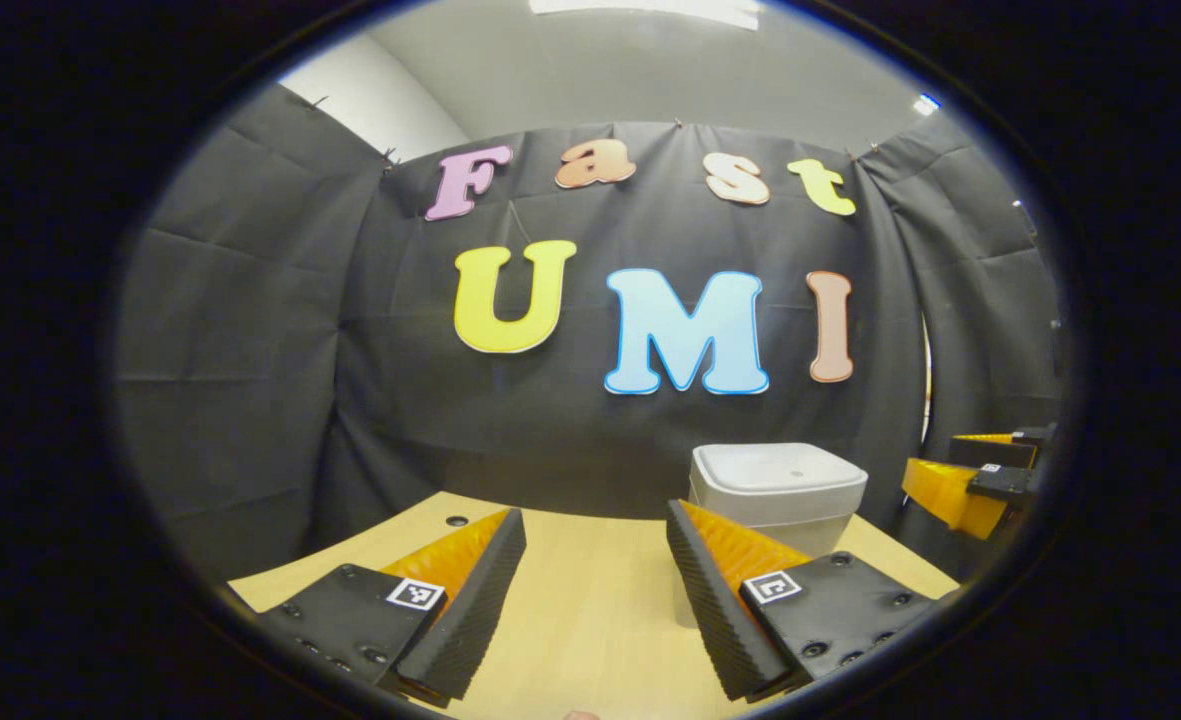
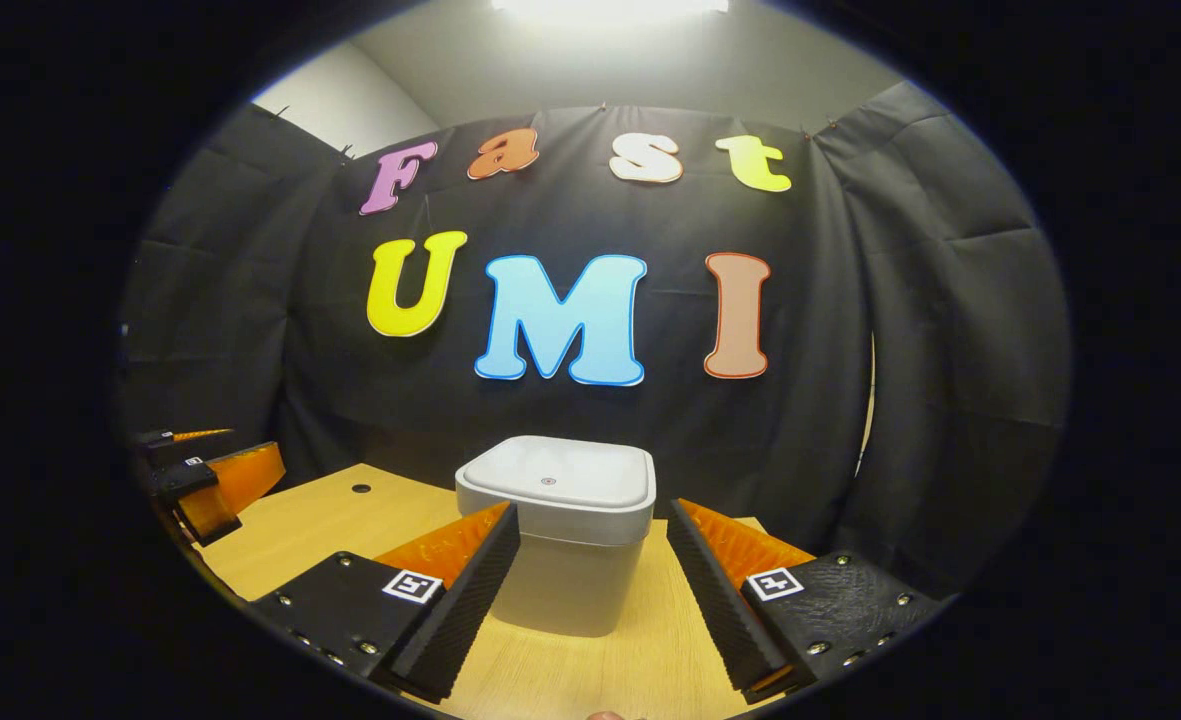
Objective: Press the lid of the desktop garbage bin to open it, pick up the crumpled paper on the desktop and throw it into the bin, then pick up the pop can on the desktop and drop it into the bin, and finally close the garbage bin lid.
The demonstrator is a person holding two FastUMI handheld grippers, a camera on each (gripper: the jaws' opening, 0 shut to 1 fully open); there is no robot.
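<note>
A white desktop bin (image 2: 560, 535) stands on the wooden table, its lid (image 2: 556, 480) down flat. My right gripper (image 2: 593, 545) is open, and the bin sits straight ahead between and beyond its fingers. In the left gripper view the bin (image 1: 778, 495) stands ahead to the right, partly behind one finger. My left gripper (image 1: 595, 550) is open over bare tabletop with nothing between its fingers. The right gripper (image 1: 980, 480) shows at the far right edge of the left gripper view, and the left gripper (image 2: 205, 475) at the left edge of the right gripper view.
The wooden table (image 2: 330, 520) ends close behind the bin at the black cloth wall. A small dark hole (image 2: 361, 489) sits in the tabletop at the back left, also visible as the hole (image 1: 457, 521) in the left gripper view.
</note>
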